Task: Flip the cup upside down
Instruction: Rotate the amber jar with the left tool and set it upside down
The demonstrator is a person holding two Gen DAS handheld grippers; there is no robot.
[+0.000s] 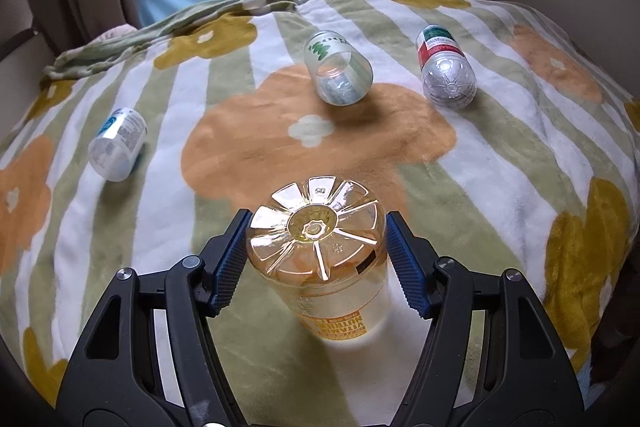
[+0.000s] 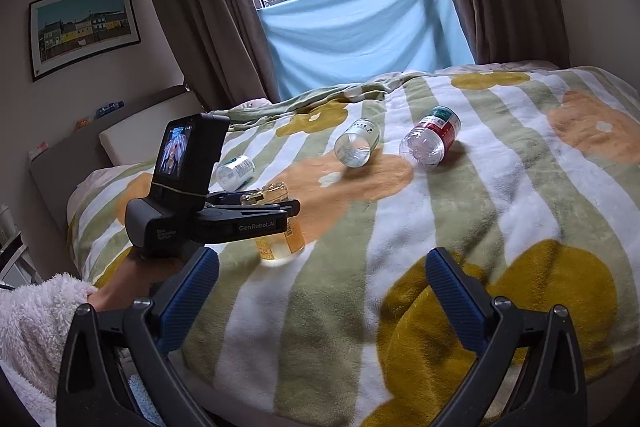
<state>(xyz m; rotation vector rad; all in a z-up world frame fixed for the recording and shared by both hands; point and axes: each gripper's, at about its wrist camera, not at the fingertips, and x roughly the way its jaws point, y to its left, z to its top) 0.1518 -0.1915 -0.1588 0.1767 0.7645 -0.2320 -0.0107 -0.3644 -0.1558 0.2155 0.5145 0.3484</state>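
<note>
Left wrist view: left tongs (image 1: 316, 259) seemingly grip inverted cup (image 1: 320, 251), rim hidden; right tongs (image 2: 320, 295) open.

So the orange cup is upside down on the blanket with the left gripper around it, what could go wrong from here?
1. The orange cup stands inverted on a soft, puffy blanket; it could tip when the left gripper backs away.
2. The blue pads sit very near the cup's sides, so a crooked retreat might drag it over.
3. The right gripper hangs open nearby and could bump it.
</note>
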